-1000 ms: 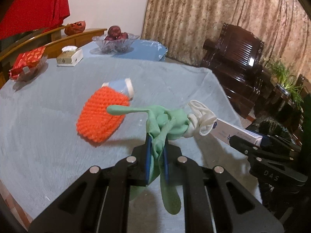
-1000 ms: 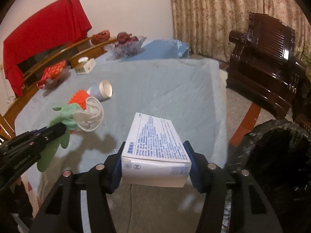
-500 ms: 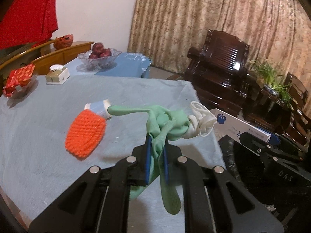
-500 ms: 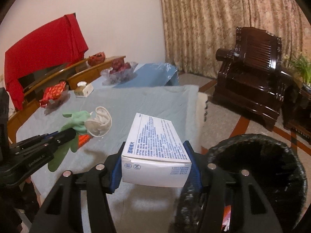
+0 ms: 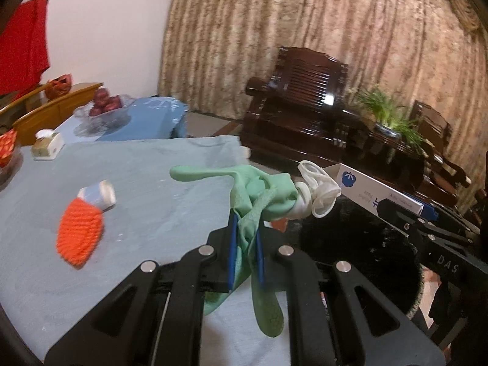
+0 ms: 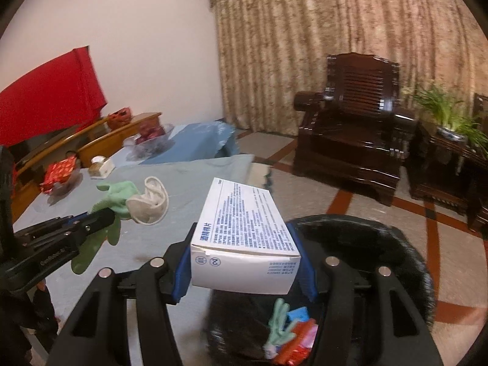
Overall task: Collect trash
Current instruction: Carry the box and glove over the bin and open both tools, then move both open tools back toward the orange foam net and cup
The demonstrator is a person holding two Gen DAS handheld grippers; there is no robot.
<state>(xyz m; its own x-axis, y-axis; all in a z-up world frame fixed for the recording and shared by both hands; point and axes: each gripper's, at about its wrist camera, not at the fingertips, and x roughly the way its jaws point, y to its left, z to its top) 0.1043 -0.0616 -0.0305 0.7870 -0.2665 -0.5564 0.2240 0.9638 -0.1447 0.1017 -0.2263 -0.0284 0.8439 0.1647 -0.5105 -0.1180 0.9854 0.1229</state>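
Right wrist view: the right gripper (image 6: 244,262) pinches a white box (image 6: 244,231) above the black bin (image 6: 381,244) at 5 o'clock. At 9 o'clock, the left gripper (image 5: 244,244) is clamped on a green glove (image 5: 262,195), over the table (image 5: 122,183) edge.

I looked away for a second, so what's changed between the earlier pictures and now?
Both grippers swung away from the table toward the black trash bin, now below the white box. Nothing grabbed or released: left gripper keeps the green glove, right gripper the box.
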